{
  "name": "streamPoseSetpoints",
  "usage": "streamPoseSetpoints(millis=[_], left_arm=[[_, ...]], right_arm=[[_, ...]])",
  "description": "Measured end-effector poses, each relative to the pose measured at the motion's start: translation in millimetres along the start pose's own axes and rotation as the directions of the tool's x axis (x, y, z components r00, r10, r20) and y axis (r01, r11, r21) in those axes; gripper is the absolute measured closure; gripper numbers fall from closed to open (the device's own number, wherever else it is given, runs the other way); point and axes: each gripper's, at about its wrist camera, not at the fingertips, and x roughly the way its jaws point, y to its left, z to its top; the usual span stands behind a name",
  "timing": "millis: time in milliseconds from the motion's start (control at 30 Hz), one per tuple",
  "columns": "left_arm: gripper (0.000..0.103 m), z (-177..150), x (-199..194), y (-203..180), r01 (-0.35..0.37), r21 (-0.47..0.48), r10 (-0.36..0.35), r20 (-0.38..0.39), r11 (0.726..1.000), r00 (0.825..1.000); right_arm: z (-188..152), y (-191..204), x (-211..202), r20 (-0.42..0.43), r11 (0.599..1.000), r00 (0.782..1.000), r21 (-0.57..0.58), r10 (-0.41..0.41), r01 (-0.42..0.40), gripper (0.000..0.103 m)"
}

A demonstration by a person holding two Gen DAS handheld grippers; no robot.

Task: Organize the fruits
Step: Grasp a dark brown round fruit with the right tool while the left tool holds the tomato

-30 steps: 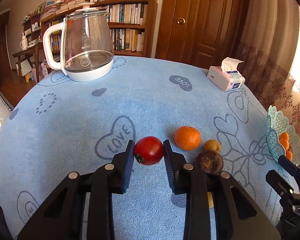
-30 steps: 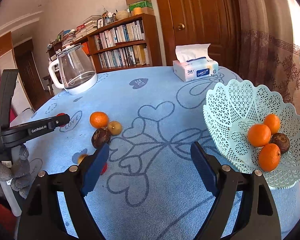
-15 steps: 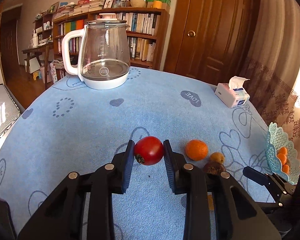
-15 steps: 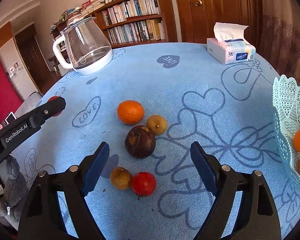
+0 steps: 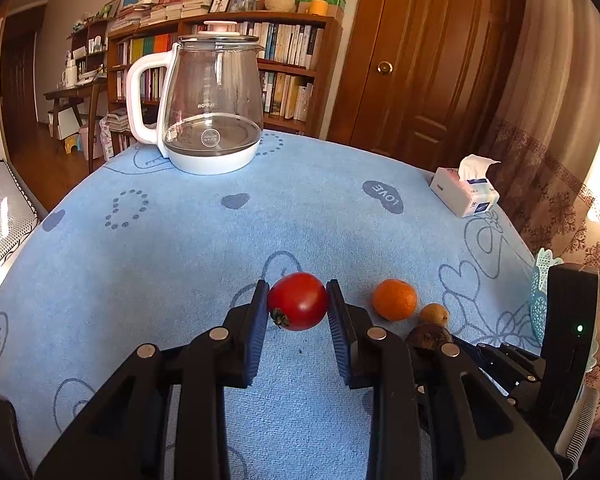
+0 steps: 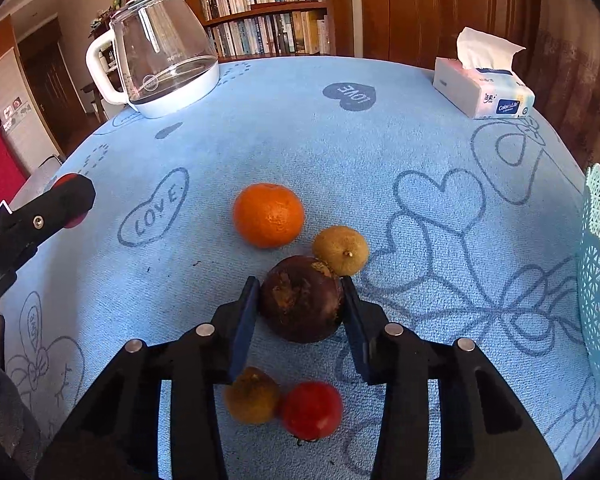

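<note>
- Your right tongs [image 6: 298, 308] have just been closing; the dark brown fruit [image 6: 300, 304] sits squarely between the two blue pads, and both pads appear to touch its sides. I read this as a grasp just made, with the fruit low on the blue surface [image 6: 340, 152].
- The dark fruit is round, with no long axis to speak of; its rough patch faces you and slightly left, so the pad line across its width is as good as any.
- The yellow-green fruit [image 6: 340, 250] touches the dark one on its far right, stem dot facing you. Expect it to roll if you lift at a slant.
- The mesh basket [image 6: 598, 288] lies to the right of the right tongs, well apart. That is the way the carry goes, and the right hand is the nearer one.
- Your left tongs [image 5: 298, 304] are clenched on a red tomato [image 5: 298, 301], held clear above the surface, stem end pointing down and left.
- Orange [image 6: 268, 216] lies far left of the dark fruit, apart from it.
</note>
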Motion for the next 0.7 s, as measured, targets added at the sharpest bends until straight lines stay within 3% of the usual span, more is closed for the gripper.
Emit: streamPoseSetpoints(millis=[433, 700], left_arm=[[0.074, 0, 0, 0, -0.001, -0.001, 0.001, 0.002, 1.000, 1.000], [0.074, -2, 0, -3, 0.002, 0.008, -0.002, 0.002, 1.000, 1.000]], right_arm=[[-3, -6, -32, 0.068, 0.998, 0.997, 0.032, 0.045, -0.047, 0.061], [1, -26, -66, 0.148, 0.996, 0.989, 0.080, 0.022, -0.034, 0.061]])
